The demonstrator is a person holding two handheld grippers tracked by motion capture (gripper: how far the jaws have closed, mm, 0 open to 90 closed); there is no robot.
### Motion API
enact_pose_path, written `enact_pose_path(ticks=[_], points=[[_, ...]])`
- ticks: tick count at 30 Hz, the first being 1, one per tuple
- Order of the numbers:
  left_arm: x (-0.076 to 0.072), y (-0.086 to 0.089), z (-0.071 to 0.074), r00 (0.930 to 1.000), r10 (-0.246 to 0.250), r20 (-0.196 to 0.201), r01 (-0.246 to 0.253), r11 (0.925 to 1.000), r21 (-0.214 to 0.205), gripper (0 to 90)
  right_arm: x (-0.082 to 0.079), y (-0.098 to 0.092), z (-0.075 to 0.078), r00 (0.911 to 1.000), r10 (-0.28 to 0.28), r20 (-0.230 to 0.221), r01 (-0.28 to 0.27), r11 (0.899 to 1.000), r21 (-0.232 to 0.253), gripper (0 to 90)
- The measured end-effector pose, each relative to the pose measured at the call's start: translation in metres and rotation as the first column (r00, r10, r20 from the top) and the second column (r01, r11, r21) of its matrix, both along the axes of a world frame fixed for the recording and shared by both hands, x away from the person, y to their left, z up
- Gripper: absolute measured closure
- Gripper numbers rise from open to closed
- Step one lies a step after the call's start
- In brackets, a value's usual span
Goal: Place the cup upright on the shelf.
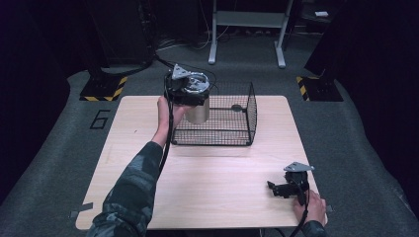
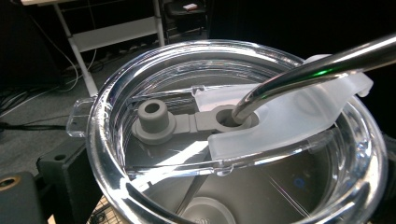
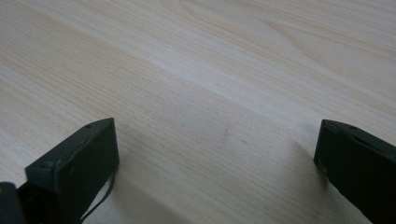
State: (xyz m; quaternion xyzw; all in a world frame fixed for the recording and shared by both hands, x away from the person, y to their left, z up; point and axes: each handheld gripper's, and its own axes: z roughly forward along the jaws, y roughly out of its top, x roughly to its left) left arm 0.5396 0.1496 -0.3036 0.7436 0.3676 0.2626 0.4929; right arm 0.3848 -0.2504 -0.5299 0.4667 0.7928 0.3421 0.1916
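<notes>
Nearest me, the right gripper (image 1: 282, 189) lay low at the table's (image 1: 207, 192) near right corner, the person's right hand (image 1: 311, 206) behind it. Its own view gave 2 black jaws spread wide over bare wood grain, nothing between them.

Farther out, the left hand (image 1: 168, 111) held the left gripper (image 1: 190, 96) up at the near left corner of the black wire basket (image 1: 249, 111). It clasped a steel tumbler (image 1: 196, 112), long axis upright, mouth up, body hanging at the basket's corner; I could not tell from the high view whether it was inside the wire.

The left gripper view added what the high view lost: a clear lid (image 2: 107, 140), a grey stopper (image 2: 152, 122), and a metal straw (image 2: 322, 67) slanting up to that frame's right.
</notes>
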Motion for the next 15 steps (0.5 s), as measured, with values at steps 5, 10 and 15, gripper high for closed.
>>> enact_pose_path(ticks=[5,10,15], points=[[0.004,-0.003,-0.003,0.9999,0.013,0.002,-0.013,0.9999,0.004,3.9,0.000,0.000,0.000,1.0000,0.001,0.001,-0.001,1.000,0.000,0.0],[0.012,-0.011,-0.008,0.9996,0.029,-0.008,-0.029,0.9995,0.014,3.9,0.000,0.000,0.000,1.0000,0.005,-0.002,-0.005,1.000,-0.003,0.0],[0.018,-0.016,-0.014,0.9989,0.046,-0.006,-0.046,0.9987,0.021,3.9,0.000,-0.001,0.000,1.0000,0.006,-0.001,-0.007,1.000,-0.003,0.0]])
